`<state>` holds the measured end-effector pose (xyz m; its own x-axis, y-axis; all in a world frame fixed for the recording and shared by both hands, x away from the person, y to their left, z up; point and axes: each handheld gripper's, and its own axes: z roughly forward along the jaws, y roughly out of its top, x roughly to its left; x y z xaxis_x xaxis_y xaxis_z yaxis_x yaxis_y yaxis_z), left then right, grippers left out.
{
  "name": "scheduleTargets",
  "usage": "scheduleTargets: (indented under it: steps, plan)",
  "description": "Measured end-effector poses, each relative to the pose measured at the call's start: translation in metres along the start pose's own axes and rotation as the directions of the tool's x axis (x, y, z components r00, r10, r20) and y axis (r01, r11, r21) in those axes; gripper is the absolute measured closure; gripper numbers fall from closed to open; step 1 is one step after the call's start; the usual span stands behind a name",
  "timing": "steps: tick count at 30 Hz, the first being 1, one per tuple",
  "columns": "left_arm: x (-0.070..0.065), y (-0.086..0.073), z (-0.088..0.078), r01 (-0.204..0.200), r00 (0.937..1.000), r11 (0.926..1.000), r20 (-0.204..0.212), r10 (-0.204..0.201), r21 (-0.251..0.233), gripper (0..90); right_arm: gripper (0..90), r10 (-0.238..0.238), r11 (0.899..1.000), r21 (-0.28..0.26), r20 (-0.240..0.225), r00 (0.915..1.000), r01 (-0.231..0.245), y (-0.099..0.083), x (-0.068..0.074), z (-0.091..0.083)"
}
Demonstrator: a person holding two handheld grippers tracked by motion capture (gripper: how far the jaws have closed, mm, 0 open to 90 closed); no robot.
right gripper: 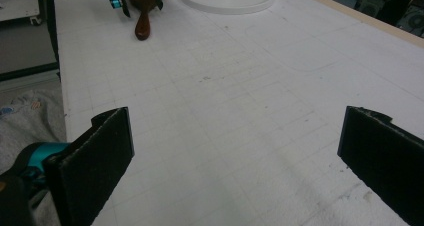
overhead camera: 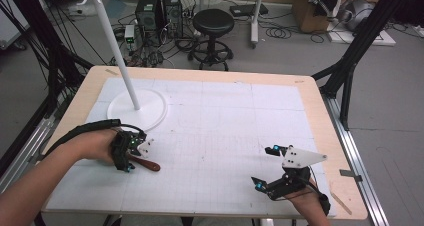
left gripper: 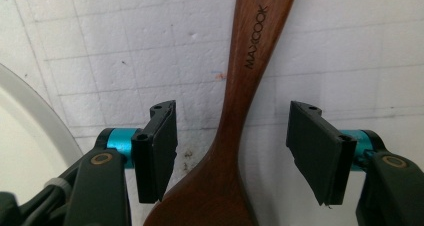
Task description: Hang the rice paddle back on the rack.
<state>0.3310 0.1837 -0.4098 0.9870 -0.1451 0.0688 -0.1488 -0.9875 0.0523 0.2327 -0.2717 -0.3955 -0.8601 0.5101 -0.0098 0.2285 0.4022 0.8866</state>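
A dark brown wooden spoon [overhead camera: 149,164] lies flat on the white gridded mat at the front left, its handle end pointing right. My left gripper [overhead camera: 131,156] reaches down over it. In the left gripper view the spoon [left gripper: 245,86], stamped MAXCOOK, runs between the jaws where the neck widens into the bowl. My left gripper [left gripper: 232,136] is open, with a gap between each pad and the wood. My right gripper [overhead camera: 266,167] rests at the front right, open, with bare mat between its jaws [right gripper: 235,136]. The right gripper view shows the spoon [right gripper: 142,16] far off.
A white stand with a round base [overhead camera: 137,108] and a leaning pole [overhead camera: 117,51] sits at the back left, just beyond my left hand. Its rim [left gripper: 30,116] edges into the left gripper view. A thin wooden stick [overhead camera: 342,201] lies near the table's front right corner.
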Motion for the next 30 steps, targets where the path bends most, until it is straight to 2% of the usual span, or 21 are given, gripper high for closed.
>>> scheduleTargets:
  steps: [3, 9, 13, 30]
  plan:
    - [-0.0001, -0.0001, 0.0026, 0.013, 0.9999, 0.9999, 0.004, -0.013, 0.005, 41.3, 0.2, -0.002, 1.000, 0.002, -0.004, 1.0000, 0.002, 0.0000, 0.0000, 0.0004]
    - [0.0032, -0.0009, 0.0044, 0.006, 1.0000, 0.9996, 0.007, -0.006, 0.027, 45.7, 0.2, -0.001, 1.000, 0.001, -0.005, 1.0000, 0.001, 0.0001, 0.0003, 0.0006]
    - [0.0028, -0.0007, 0.0054, 0.011, 0.9999, 0.9997, 0.011, -0.012, 0.022, 49.6, 0.2, -0.001, 1.000, 0.004, -0.003, 1.0000, 0.001, 0.0002, 0.0002, 0.0007]
    - [0.0053, -0.0014, 0.0059, 0.015, 0.9976, 0.9995, 0.067, -0.017, 0.029, 63.0, 0.2, -0.001, 1.000, 0.008, -0.009, 1.0000, 0.001, 0.0000, 0.0002, 0.0024]
